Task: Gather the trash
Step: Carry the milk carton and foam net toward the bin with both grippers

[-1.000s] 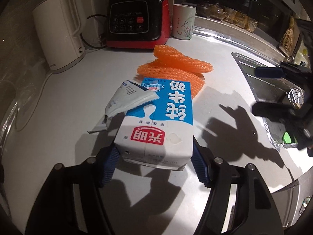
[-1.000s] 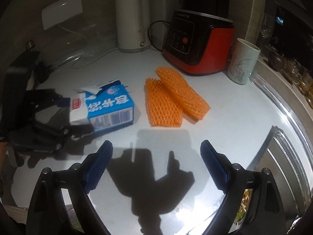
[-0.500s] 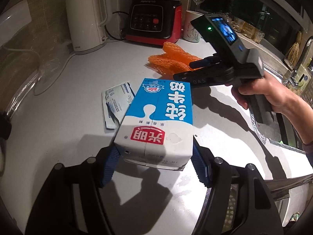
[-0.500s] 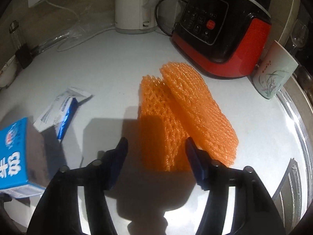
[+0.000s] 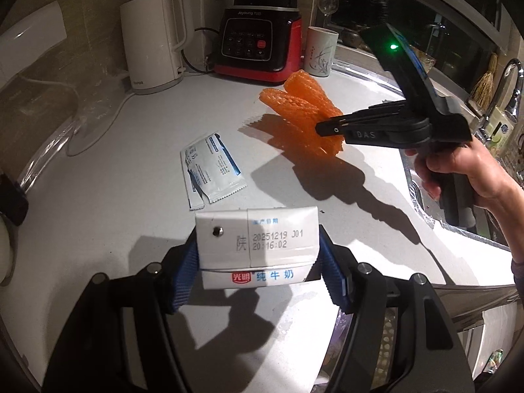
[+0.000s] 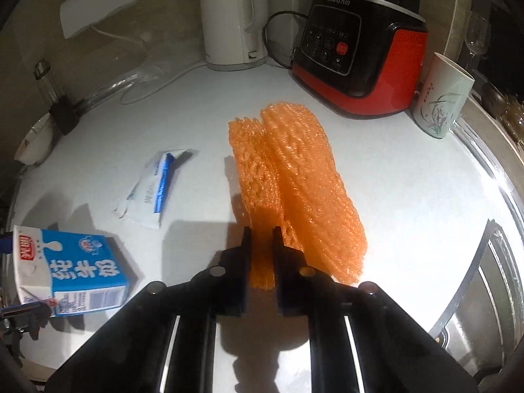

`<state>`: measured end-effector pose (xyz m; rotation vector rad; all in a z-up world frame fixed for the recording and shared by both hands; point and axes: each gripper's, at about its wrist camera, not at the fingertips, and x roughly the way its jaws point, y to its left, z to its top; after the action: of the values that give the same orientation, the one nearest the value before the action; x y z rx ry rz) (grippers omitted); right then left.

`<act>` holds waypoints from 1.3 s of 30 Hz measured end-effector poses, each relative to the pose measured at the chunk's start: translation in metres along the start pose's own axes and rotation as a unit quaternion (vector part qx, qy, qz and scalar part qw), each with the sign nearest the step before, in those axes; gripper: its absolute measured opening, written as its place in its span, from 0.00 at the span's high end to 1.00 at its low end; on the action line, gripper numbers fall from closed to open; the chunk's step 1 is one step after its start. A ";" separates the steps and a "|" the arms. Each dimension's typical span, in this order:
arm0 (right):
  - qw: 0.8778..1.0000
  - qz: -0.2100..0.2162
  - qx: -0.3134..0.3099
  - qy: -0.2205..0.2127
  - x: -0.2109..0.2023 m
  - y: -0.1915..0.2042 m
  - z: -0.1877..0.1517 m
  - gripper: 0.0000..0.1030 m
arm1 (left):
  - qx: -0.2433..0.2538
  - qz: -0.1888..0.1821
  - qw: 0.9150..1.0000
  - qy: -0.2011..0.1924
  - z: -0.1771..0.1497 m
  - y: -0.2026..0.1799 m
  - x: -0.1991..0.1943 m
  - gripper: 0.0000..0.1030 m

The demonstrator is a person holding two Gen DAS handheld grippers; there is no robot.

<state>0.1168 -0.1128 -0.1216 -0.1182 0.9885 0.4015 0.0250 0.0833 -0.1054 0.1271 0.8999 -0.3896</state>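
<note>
My left gripper (image 5: 258,271) is shut on a blue-and-white milk carton (image 5: 257,245), held above the white counter with its date-stamped end toward the camera. The right wrist view has that carton (image 6: 72,268) at the lower left. Two orange foam nets (image 6: 294,177) lie overlapping mid-counter. My right gripper (image 6: 262,235) is closing its jaws on the near end of the left net, which sits pinched between the pads. In the left wrist view a hand holds the right gripper (image 5: 322,128) against the nets (image 5: 301,108). A torn white-and-blue wrapper (image 5: 213,167) lies flat between carton and nets.
At the back stand a white kettle (image 5: 154,42) with its cord, a red-and-black blender base (image 5: 258,46) and a painted cup (image 5: 321,50). A steel sink (image 6: 484,278) borders the counter on the right. A small bowl (image 6: 32,144) sits at the far left.
My right gripper moved in onto the foam nets and its jaws narrowed around the near net. The left gripper drew back and tipped the carton's end toward the camera.
</note>
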 end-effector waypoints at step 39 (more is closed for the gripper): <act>0.995 0.028 0.097 -0.023 -0.142 0.055 -0.141 0.88 | 0.030 -0.080 0.996 -0.026 -0.036 -0.007 -0.055 0.39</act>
<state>-0.0836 -0.1404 -0.0763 0.0937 0.9809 0.3564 -0.0349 0.1013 -0.0840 0.1004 0.8488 -0.5671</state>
